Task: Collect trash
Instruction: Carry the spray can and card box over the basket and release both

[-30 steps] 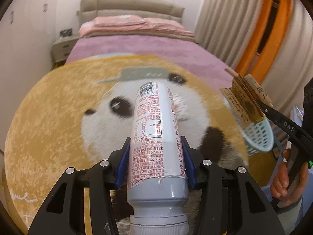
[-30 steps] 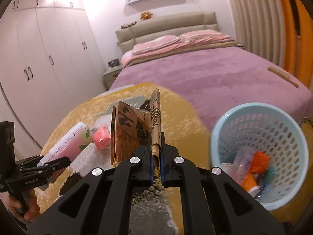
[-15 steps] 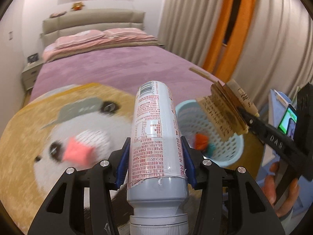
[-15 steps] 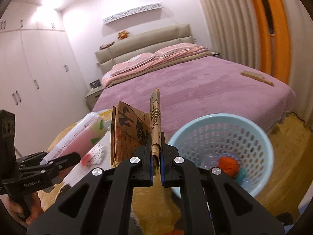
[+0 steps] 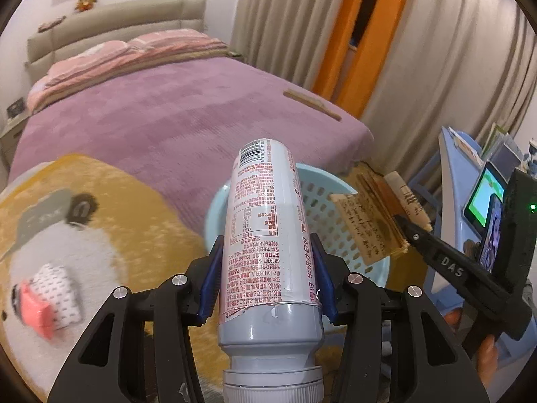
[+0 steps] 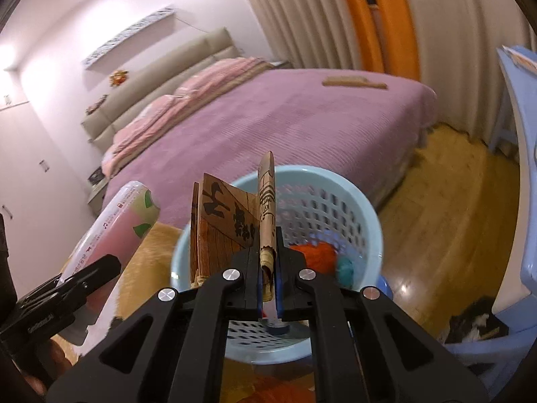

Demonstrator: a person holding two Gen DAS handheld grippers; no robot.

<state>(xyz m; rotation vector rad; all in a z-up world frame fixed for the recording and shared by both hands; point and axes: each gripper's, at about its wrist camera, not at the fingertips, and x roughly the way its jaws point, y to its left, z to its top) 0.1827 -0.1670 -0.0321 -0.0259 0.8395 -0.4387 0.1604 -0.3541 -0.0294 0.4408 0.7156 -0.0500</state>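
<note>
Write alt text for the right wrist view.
The right gripper pinches a brown paper bag above a light blue basket holding orange and teal trash. At left, the left gripper holds a pink bottle; a purple bed lies behind.

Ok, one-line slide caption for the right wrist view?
Right gripper clamps a brown paper carton above the blue basket.

Left gripper (image 5: 266, 268) fingers clamp wide, right gripper (image 6: 267, 288) fingers pinched nearly together.
</note>
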